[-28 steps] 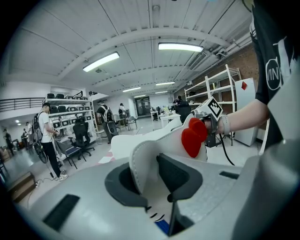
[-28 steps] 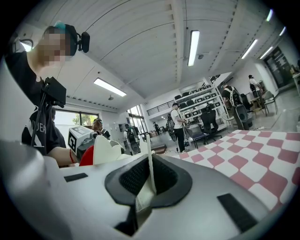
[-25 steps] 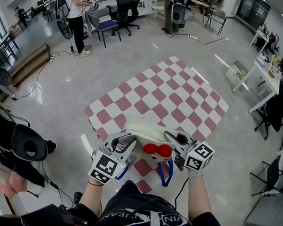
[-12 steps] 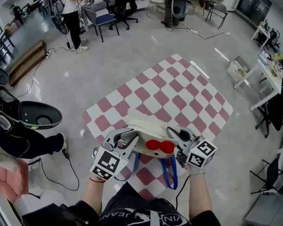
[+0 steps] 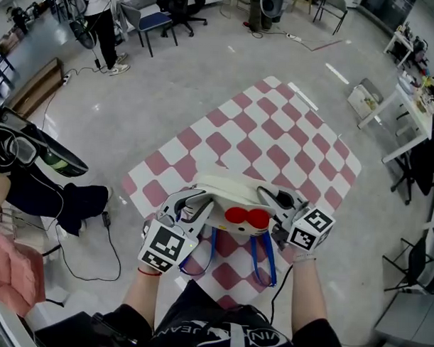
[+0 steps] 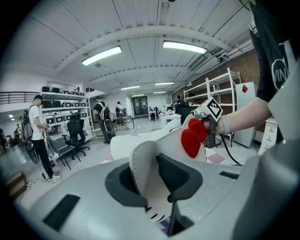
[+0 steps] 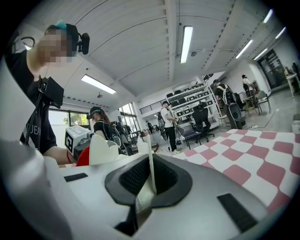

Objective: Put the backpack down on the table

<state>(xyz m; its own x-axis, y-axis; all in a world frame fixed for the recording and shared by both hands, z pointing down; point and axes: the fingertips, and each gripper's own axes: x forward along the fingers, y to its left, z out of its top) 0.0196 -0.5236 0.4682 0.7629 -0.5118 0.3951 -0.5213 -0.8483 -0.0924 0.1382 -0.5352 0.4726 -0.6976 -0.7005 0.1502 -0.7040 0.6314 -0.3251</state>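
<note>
You hold a white cat-face backpack (image 5: 227, 196) between your two grippers, above the near end of the table (image 5: 275, 139), which is covered with a pink-and-white checked cloth. The bag is pale cream and softly padded, with a red bow (image 5: 246, 217) on the side facing you and two blue shoulder straps (image 5: 262, 260) that hang in loops below it, over the checked squares by the near edge. Whether the strap ends touch the cloth cannot be told. Your left gripper (image 5: 192, 206) is clamped on the bag's left side: its own view shows a thick white padded flap pinched between the dark pads. Your right gripper (image 5: 274, 202) is clamped on the right side, its pads pressed on a thin white edge of the bag. Compared with a second ago, the grip on both sides is unchanged. The bag now sits further in over the table, with more checked squares showing between it and the near edge. Both strap loops now hang in full view, whereas before only the right one showed clearly.
</note>
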